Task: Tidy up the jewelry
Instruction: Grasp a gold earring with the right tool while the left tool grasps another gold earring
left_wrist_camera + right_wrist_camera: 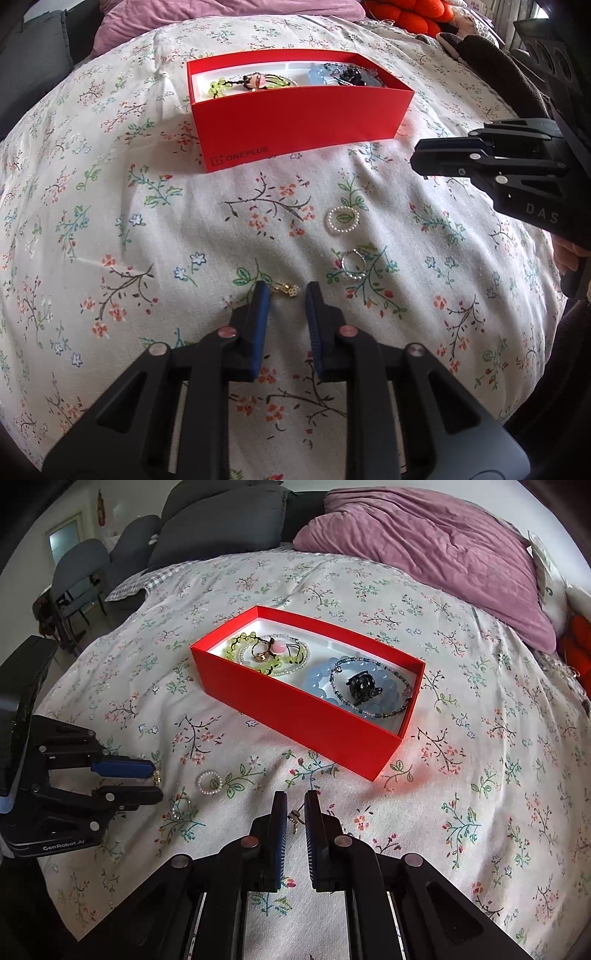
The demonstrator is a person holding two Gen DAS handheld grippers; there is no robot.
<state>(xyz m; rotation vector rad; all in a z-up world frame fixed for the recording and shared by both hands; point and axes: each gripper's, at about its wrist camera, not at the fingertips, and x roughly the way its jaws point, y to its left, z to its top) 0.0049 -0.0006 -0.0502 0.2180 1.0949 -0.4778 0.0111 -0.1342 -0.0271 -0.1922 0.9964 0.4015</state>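
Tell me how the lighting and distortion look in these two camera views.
Left wrist view: even daylight, the floral bedspread bulging under fisheye, corners black. Right wrist view: same curvature, and the red box throws a reddish glow onto the cloth by its near corner; both are sharp.

A: What colour is the box [295, 705]?

B: Bright red outside, white inside.

A: And the bedspread [461, 775] under it?

B: White, printed with small sprigs: dark twigs, green leaves, little red, pink and pale blue flowers.

A: The jewellery in the box?

B: A pale blue bead bracelet [317, 685], a strand of mixed blue and teal beads [369, 709], a black charm [361, 686], yellow-green beads [240, 642] with a pink one among them (the rest is too tangled to sort).

A: On the cloth?

B: A white pearl ring [342, 220], a silvery ring [353, 264], a gold trinket [285, 288]. The pillow [424, 550] is mauve, the cushions [207, 531] dark grey.
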